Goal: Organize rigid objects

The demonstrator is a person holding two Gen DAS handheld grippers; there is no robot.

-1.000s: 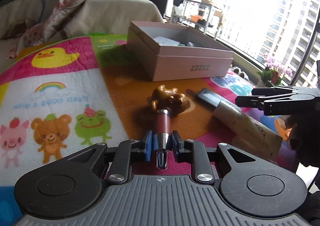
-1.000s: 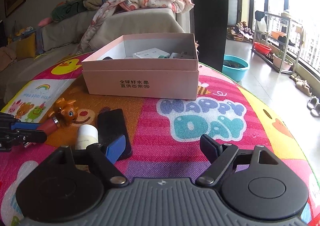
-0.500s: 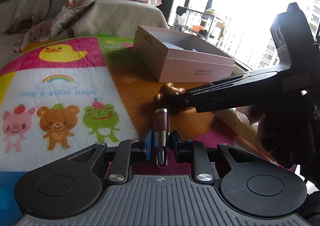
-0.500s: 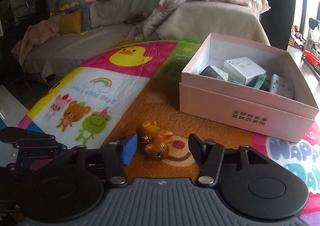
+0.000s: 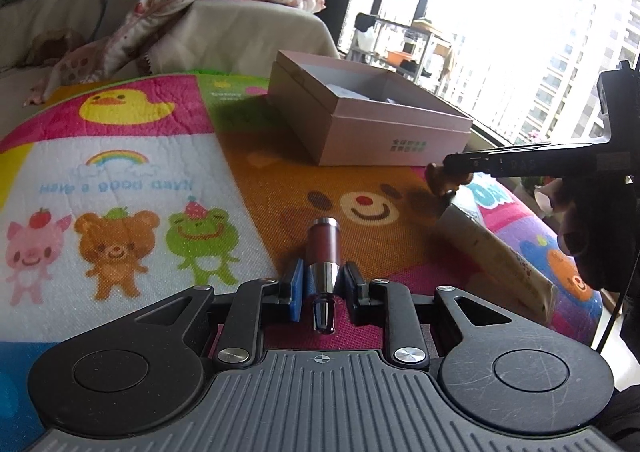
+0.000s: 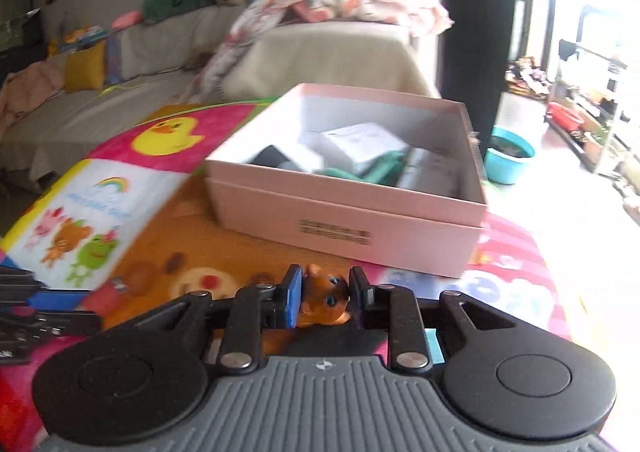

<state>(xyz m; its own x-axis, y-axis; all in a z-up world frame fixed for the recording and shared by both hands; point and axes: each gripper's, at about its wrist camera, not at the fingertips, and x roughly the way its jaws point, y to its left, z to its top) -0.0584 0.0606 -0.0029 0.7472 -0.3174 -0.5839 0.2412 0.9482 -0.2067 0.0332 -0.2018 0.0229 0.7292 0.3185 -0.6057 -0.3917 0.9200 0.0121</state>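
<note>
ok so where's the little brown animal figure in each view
Left wrist: the brown animal figure sits at right of centre, clamped at the tip of the right gripper.
Right wrist: bottom centre, pinched between the blue and black pads.
Shared landmark: the pink box, just behind it in both.

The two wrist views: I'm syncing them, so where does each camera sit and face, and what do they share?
Left wrist: on the left gripper, facing its stopper body; right gripper and a hand show.
Right wrist: on the right gripper, facing its bear figurine.
Shared: pink box, play mat.
</note>
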